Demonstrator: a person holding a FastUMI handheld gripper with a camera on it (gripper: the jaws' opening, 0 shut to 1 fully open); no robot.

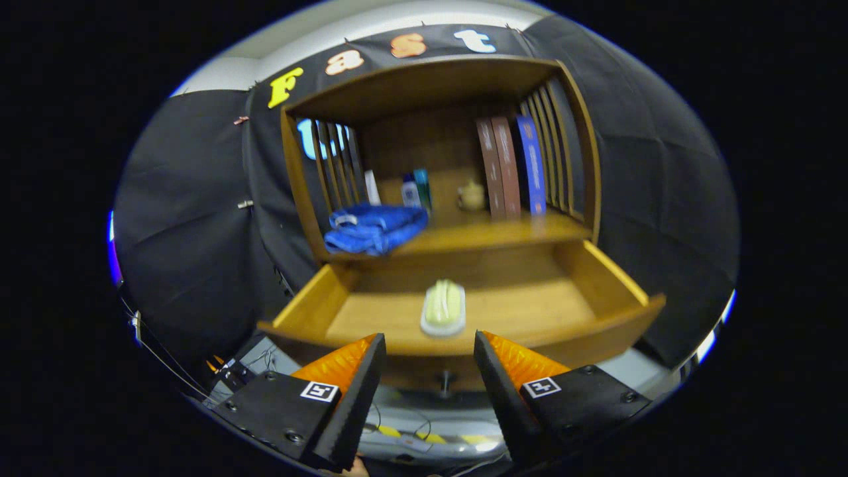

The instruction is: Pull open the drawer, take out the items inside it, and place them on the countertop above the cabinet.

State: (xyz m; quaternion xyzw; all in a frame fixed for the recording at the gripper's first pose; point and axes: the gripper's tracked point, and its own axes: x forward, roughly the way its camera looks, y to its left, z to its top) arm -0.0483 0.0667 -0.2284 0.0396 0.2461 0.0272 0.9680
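Wooden drawer (599,278) is pulled right out with a pale green item on a white dish (443,307) inside, just ahead of the wide-open, empty fingers (429,344).

drawer (457,311) pulled out under countertop (490,233) | dish (443,308) inside, just ahead of parted tongs (429,348)

From my remote seat, the small items (416,190) at the back of the counter (490,232) were too blurred to identify. The tongs (429,344) hid part of the drawer front (424,371).
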